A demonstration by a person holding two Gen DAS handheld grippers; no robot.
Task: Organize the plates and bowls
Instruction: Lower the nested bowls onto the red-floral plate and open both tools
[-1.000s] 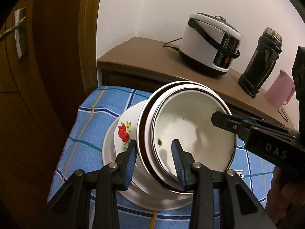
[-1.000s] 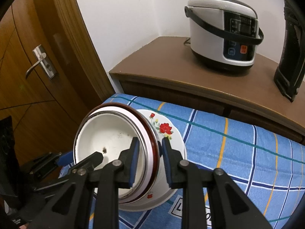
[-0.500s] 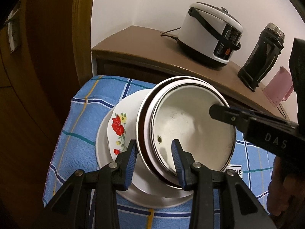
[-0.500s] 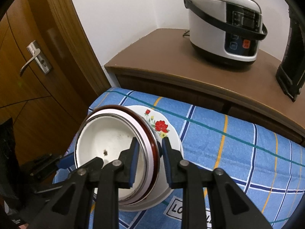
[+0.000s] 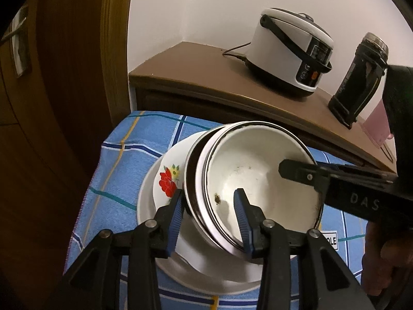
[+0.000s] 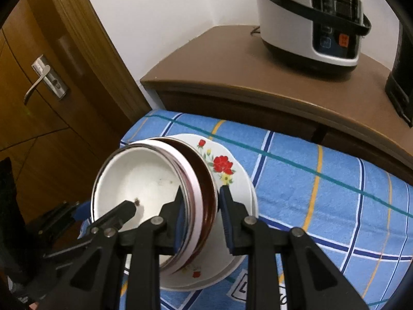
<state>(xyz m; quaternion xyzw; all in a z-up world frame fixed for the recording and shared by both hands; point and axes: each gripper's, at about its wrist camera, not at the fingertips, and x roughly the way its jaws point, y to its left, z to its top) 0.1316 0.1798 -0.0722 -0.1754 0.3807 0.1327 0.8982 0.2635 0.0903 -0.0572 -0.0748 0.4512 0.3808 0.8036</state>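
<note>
Nearest in the left wrist view, left gripper (image 5: 209,206) clamped across the near rim of a tilted stack of bowls (image 5: 247,170): one blue pad outside against the dark-banded wall, the other inside the white top bowl (image 5: 258,175). Small dark speck on that bowl's inner wall, just beside the inner pad. From the opposite side, right gripper (image 6: 201,201) closed on the same stack's rim, one finger inside the top bowl (image 6: 144,178), the other outside between the brown-banded bowl (image 6: 206,193) and the floral plate (image 6: 224,165). In the left wrist view, black finger of the right gripper (image 5: 299,171) reaching over the far rim, with "DAS" lettering on its body.

Stack tipped on edge, leaning, resting in the floral plate (image 5: 167,180) with its red flower, itself set on a plain white plate (image 5: 147,201). Both plates lying on a blue checked cloth (image 6: 322,180), near its left end.

Behind the cloth, a brown wooden cabinet top (image 6: 232,72) carrying a white rice cooker (image 6: 309,18) with black handle, and a black flask (image 5: 358,77) to its right. Pink object (image 5: 378,126) partly visible past the flask. Far left, wooden door with a metal handle (image 6: 44,80).
</note>
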